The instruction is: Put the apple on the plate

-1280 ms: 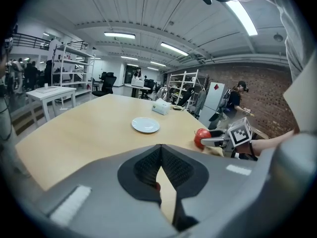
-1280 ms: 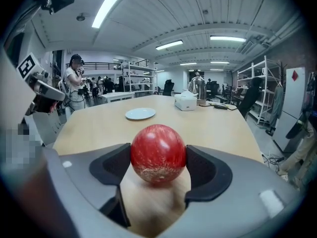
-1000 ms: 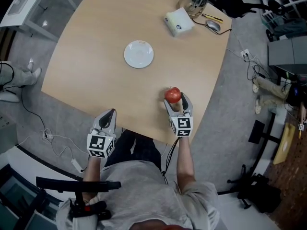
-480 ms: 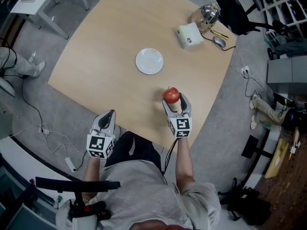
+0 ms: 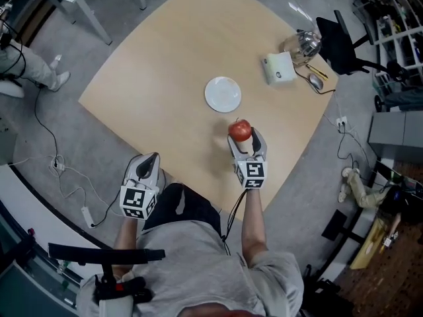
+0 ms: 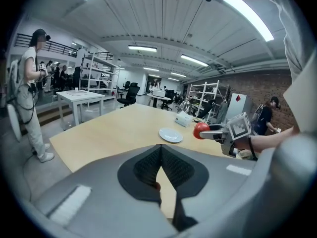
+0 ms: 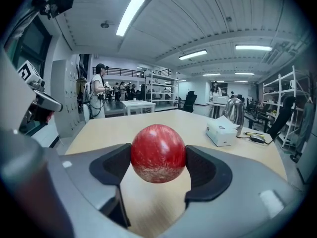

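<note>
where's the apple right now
The apple is clamped in the right gripper, over the near right part of the table in the head view, just short of the plate.

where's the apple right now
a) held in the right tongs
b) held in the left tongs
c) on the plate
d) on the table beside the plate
A: the apple is clamped between the jaws of the right tongs, above the table and short of the plate, which has nothing on it.
</note>
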